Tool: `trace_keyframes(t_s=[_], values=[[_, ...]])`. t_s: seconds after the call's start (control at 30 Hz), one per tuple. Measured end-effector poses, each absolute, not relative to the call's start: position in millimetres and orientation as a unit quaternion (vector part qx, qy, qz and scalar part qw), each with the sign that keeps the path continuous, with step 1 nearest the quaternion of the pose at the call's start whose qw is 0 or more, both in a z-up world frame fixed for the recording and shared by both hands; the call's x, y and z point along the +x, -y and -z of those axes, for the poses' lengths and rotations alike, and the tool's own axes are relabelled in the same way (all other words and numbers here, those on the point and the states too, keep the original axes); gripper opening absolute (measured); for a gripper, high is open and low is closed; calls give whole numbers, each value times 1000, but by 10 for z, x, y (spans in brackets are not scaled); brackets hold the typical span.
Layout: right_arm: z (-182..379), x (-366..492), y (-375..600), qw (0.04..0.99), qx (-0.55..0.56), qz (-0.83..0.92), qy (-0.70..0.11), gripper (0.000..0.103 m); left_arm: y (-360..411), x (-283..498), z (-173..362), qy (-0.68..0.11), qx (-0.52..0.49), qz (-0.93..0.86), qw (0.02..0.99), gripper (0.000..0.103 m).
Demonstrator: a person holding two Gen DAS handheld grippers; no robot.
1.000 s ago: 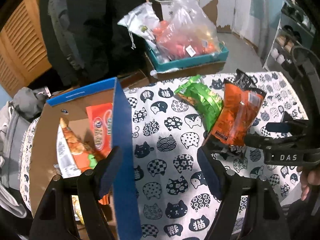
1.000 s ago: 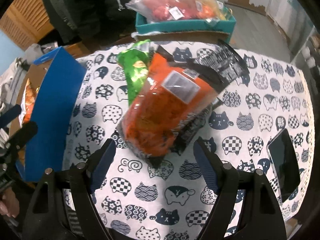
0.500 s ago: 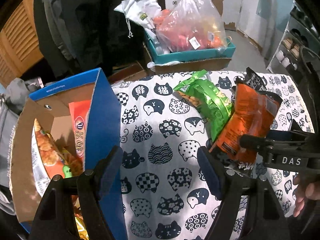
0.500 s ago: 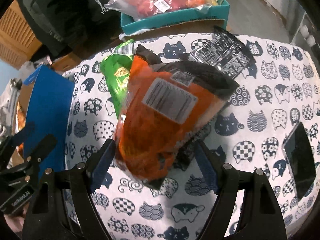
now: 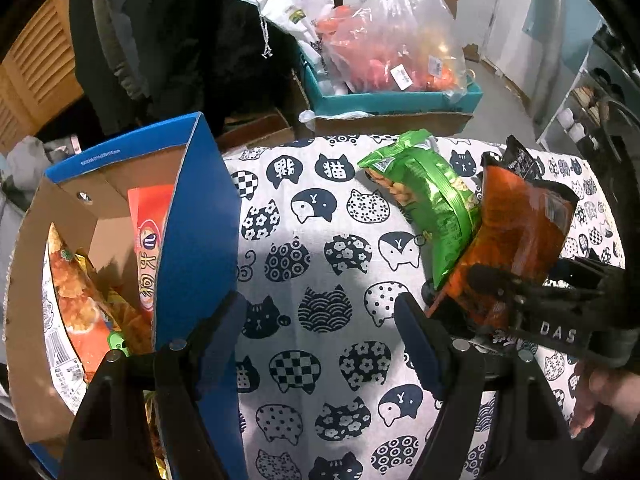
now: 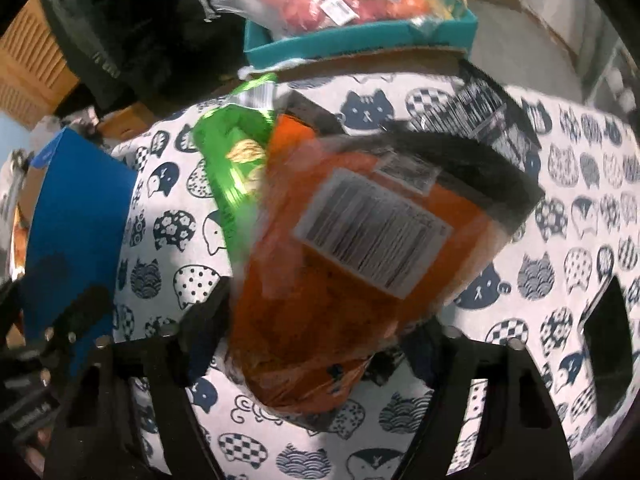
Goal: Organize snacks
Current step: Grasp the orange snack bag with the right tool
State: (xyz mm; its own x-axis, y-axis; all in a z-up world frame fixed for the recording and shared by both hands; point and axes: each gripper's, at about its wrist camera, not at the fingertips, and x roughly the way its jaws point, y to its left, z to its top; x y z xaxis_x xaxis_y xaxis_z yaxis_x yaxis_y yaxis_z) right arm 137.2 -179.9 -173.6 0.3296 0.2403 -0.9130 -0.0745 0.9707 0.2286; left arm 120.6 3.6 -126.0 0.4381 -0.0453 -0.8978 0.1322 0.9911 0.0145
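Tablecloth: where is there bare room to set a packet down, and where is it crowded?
Bare cloth lies between the blue box and the green packet. Another patch lies between the orange packet and the phone. Crowded: the packets overlap, and the box already holds snacks.

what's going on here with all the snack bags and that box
A person holding a gripper in each hand is sorting snacks on a cat-print tablecloth. The right gripper has just been closing around the lower end of an orange snack bag, which overlaps a green snack bag. The left gripper is open and holds nothing, beside the blue cardboard box that already contains a few snack packs.
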Motion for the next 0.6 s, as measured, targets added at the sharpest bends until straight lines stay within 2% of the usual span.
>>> trace_keyframes(t_s=[0.13, 0.27, 0.6], values=[[1654, 1298, 1823, 823, 52, -101, -556, 57, 8, 1200, 1242, -528, 38, 58, 847, 78], [1556, 1189, 1926, 832, 38, -96, -545, 48, 58, 1179, 1208, -525, 35, 63, 848, 78], [1265, 994, 2243, 843, 8, -94, -530, 45, 200, 1211, 1155, -540, -9, 74, 838, 78]])
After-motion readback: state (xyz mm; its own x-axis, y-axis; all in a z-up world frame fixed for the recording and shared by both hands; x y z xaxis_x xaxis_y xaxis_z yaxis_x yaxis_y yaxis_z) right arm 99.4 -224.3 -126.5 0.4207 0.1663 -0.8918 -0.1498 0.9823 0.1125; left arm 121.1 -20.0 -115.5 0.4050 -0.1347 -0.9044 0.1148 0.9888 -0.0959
